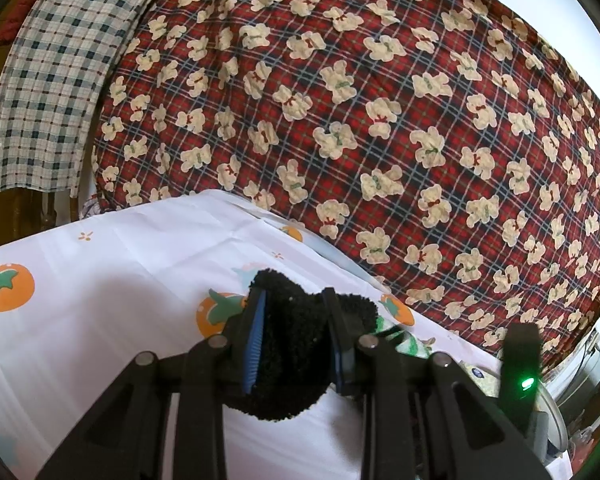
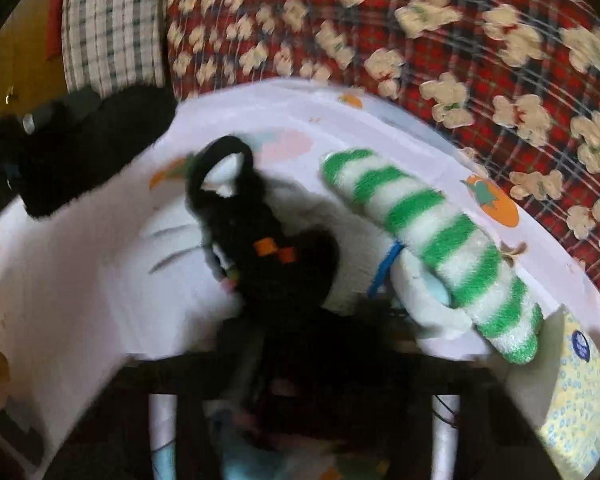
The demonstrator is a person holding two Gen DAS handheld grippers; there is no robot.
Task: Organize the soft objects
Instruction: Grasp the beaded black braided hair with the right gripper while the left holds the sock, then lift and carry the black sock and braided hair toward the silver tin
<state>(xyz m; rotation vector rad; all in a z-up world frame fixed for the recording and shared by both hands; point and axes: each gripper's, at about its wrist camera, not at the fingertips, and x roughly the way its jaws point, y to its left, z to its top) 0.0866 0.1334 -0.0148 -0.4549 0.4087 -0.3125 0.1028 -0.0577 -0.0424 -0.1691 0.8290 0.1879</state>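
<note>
Left claw (image 1: 296, 344) grips black fuzzy sock (image 1: 288, 360); right claw's state cannot be told

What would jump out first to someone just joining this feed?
The red plaid bear-print quilt fills the background behind the white tomato-print cloth. Up close, the left gripper is shut on a fuzzy black sock. To the right lies a green-and-white striped sock.

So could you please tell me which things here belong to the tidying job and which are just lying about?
Job:
- black fuzzy sock, clamped in the left tongs
- green-striped sock
- black knitted piece

Lying about:
- bear-print quilt
- checked cloth
- tomato-print sheet
</note>
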